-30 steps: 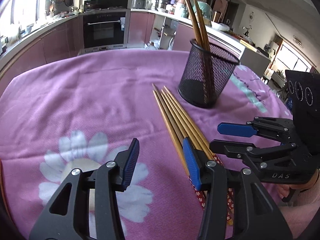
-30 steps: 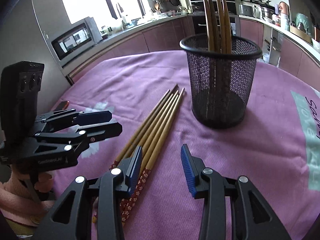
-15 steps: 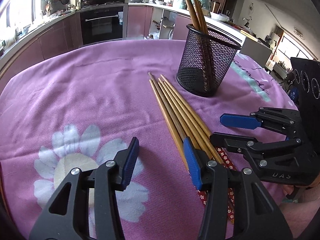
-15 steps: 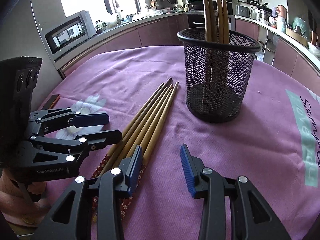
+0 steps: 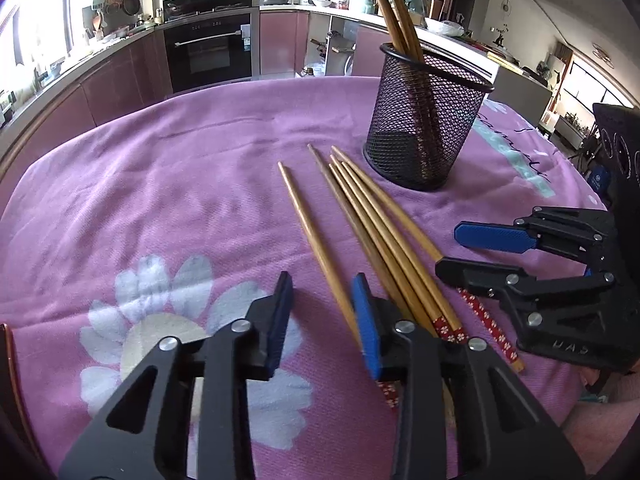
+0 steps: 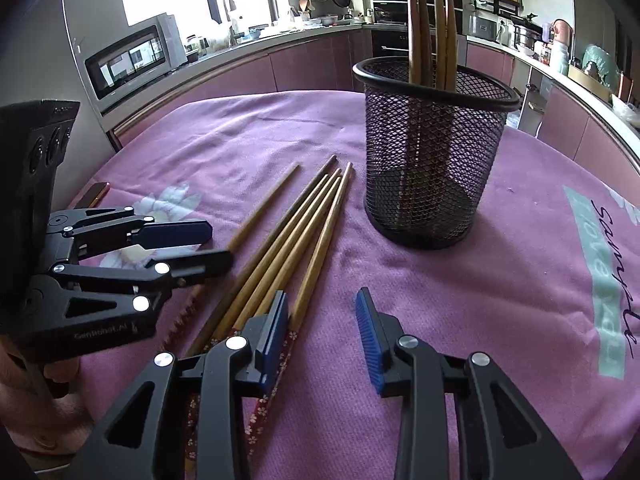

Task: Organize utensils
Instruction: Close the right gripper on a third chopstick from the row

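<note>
Several wooden chopsticks (image 5: pixel 372 220) with red patterned ends lie in a bunch on the purple cloth. One chopstick (image 5: pixel 316 244) lies apart to their left and runs between the closing jaws of my left gripper (image 5: pixel 323 320), close to the right pad; the pads do not press on it. The right gripper (image 6: pixel 322 320) is also closing, with the bunch's rightmost chopstick (image 6: pixel 320 248) just inside its left pad, untouched. A black mesh cup (image 6: pixel 432 168) beyond holds several upright chopsticks. Each gripper shows in the other's view: left gripper (image 6: pixel 220 246), right gripper (image 5: pixel 448 250).
The round table (image 5: pixel 160 184) carries a purple cloth with flower prints. A dark flat object (image 6: pixel 94 196) lies near its left edge. Kitchen counters, an oven (image 5: pixel 208 52) and a microwave (image 6: pixel 132 56) stand behind. A pink sleeve (image 6: pixel 40 420) shows under the left gripper.
One chopstick has slid left, away from the bunch, and now lies between the left jaws, which have narrowed. The right jaws have narrowed slightly.
</note>
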`<state>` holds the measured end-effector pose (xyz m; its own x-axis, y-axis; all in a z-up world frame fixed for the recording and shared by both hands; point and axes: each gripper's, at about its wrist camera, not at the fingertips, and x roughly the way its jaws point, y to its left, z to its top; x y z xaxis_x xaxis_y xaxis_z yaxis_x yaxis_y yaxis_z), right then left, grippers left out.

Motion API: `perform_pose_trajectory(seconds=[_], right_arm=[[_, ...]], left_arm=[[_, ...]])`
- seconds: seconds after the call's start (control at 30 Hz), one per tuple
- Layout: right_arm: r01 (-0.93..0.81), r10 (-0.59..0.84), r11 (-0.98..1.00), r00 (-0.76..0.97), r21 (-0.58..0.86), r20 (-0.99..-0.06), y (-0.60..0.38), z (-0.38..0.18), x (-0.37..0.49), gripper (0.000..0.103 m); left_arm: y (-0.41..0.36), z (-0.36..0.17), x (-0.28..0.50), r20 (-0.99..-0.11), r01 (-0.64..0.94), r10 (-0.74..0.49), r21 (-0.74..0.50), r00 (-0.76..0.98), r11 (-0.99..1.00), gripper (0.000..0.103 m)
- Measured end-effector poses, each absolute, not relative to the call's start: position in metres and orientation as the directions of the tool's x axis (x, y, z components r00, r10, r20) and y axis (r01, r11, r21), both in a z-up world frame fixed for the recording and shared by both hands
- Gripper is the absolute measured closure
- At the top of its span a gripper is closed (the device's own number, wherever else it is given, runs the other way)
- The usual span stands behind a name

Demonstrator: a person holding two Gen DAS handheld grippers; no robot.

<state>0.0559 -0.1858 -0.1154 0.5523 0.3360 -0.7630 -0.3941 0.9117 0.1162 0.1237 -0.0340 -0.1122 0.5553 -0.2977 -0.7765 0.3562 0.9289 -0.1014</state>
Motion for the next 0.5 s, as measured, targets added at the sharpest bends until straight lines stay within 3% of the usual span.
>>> perform_pose_trajectory(seconds=[0.5], right_arm=[[-0.386,0.292,0.92,0.567,0.065,-0.77,-0.174,-0.115,0.077,0.075]], left_arm=[[-0.037,-0.113,0.146,-0.779,0.317,-0.261,-0.085,0.57,0.944,0.075]])
